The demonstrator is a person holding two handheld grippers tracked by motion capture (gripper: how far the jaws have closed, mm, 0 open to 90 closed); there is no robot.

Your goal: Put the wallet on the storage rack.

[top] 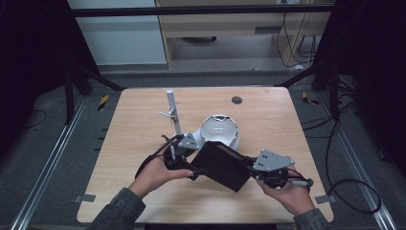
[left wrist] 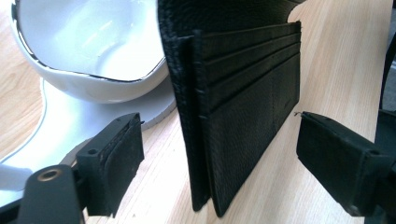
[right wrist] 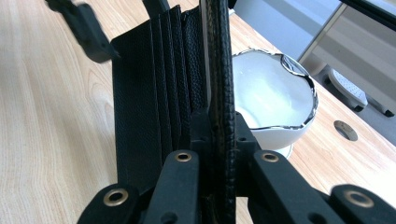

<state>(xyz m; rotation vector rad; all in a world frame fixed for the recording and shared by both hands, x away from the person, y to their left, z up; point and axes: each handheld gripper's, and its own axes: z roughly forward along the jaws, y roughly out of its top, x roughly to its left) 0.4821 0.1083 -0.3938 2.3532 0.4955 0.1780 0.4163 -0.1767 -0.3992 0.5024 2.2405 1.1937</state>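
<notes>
Wallet [top: 222, 165]: black leather, long, unfolded, held up off the surface [top: 143, 120] between your two hands, near the front edge and just in front of the white bowl.
Wallet interior: card slots show in both gripper views; in the left gripper view the wallet [left wrist: 243, 107] stands on edge with its lower edge close to the wood, and I cannot tell whether it touches.
Right claw [right wrist: 219, 135]: pressed together on one leather edge of the wallet [right wrist: 154, 93]; you pinch it firmly, the flap running straight up between the pads.
Left claw [left wrist: 219, 154]: spread wide, one pad on each side of the wallet's end, neither pad pressing on the leather; you grip nothing with it.
Hands: your left hand [top: 155, 175] and right hand [top: 289, 191] come in from the bottom edge, one at each end of the wallet.
White bowl [top: 219, 132]: glossy, with a thin dark rim, on a white base, just behind the wallet near the middle of the surface.
White stand [top: 173, 112]: a slim upright post with a small side arm, left of the bowl.
</notes>
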